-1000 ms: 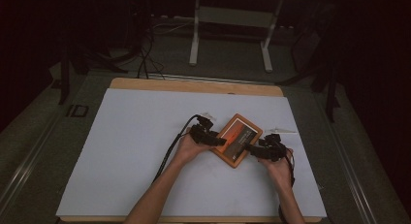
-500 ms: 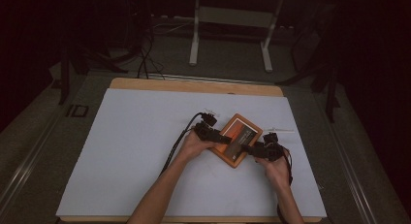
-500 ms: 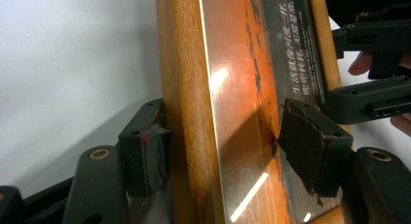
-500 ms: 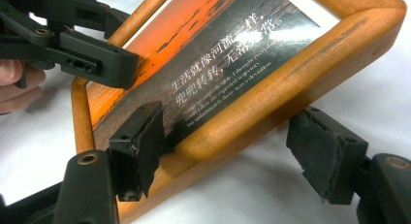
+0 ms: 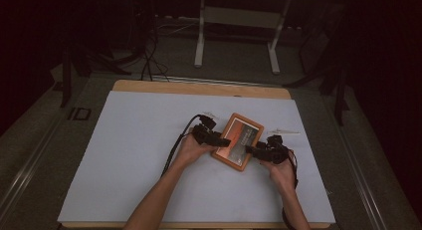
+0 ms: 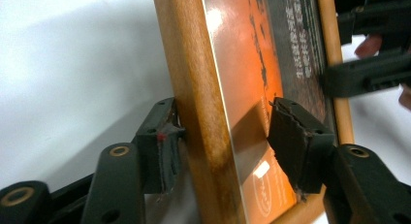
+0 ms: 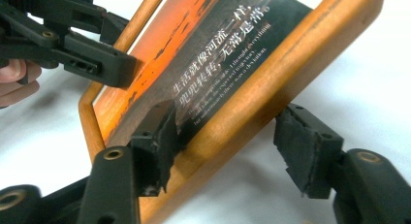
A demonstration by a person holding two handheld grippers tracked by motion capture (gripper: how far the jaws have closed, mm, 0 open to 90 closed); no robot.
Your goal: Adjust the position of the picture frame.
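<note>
1. A wooden picture frame (image 5: 238, 141) is lying on the white table cover (image 5: 134, 155), right of the middle and turned at an angle to the table's edges; its glass is showing an orange and dark print with white lettering.
2. The left gripper (image 5: 214, 138) is reaching in from the frame's left side. In the left gripper view its jaws are straddling the frame's wooden edge (image 6: 203, 117) — one pad is touching the outer side of the wood, the other is standing off the glass with a gap. The jaws have just been closing, with the frame between them, and are not clamping yet.
3. The right gripper (image 5: 255, 151) is coming in from the frame's right side. Its jaws are likewise straddling the wooden edge (image 7: 271, 83) — one pad is resting on the glass, the other is clear of the wood. These jaws have also just been closing around the frame, without a grip.
</note>
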